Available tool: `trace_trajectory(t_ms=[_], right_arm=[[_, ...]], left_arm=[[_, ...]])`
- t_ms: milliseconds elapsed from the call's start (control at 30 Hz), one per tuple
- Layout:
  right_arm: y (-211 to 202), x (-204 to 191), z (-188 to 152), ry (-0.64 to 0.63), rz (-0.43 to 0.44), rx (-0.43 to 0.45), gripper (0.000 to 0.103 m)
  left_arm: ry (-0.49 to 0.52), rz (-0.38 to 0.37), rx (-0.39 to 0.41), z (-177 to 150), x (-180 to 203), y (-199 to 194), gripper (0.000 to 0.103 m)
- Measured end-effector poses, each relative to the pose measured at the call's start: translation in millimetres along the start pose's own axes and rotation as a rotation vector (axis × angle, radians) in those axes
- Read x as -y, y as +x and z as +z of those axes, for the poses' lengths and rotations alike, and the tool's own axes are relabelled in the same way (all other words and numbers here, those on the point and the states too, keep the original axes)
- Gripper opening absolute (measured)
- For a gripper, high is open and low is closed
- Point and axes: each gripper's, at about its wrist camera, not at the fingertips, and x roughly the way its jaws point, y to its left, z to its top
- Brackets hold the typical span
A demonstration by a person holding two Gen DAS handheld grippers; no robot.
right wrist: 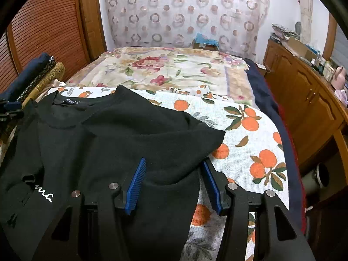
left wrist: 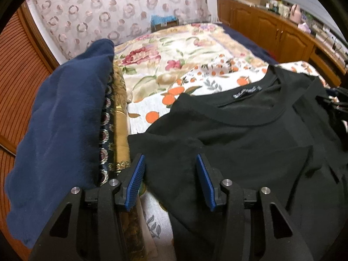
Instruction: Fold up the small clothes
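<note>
Black T-shirt [left wrist: 239, 130] lies spread on the bed [left wrist: 174, 65], on the orange-print sheet [right wrist: 250, 134], neck label toward the far curtain [right wrist: 184, 10].

Step in hand, as judged: start of the fold. Both tools sit at the shirt's near side edges, one per side; the sleeves appear already turned in over the body, though the dark cloth makes this hard to confirm.

Left tool [left wrist: 168, 182]: jaws about half open, black cloth lying between the blue pads; pads do not visibly press on it. Right tool [right wrist: 174, 184]: also about half open, straddling the shirt's right edge, one pad over the cloth, the other just beside it over the sheet. Nothing gripped by either, as far as visible.

Next move calls for: close both tools on the edges, matched in height, then lift and carry the near part toward the collar, keeping the cloth taut so it does not bunch.

Count:
- black shirts: one
- tools: two
- folded pile [left wrist: 65, 119] left of the shirt: navy piece on top, at least two patterned layers under it; exact number not clear.
</note>
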Motion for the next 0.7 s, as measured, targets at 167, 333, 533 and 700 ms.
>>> trace_trajectory(t_ms=[167,333,533,700], right_arm=[[0.3,0.5,0.2,-0.001,-0.001,0.001,0.055],[0.3,-1.6,-0.1,-0.003,-0.007,0.003,0.055],[-0.6,-3.2,-0.8,-0.013,-0.019,0.006,0.056],[-1.2,-2.0,-1.4,-0.019,-0.021,0.008,0.056]], left_arm=[[0.018,-0.018,-0.022,3.5,8.1,7.9,0.050],[0.000,-0.037,-0.050,3.4,9.8,18.0,0.050],[-0.012,-0.064,-0.030,4.9,7.7,26.1,0.040],[-0.003,-0.092,-0.014,6.9,8.9,22.9,0.006]])
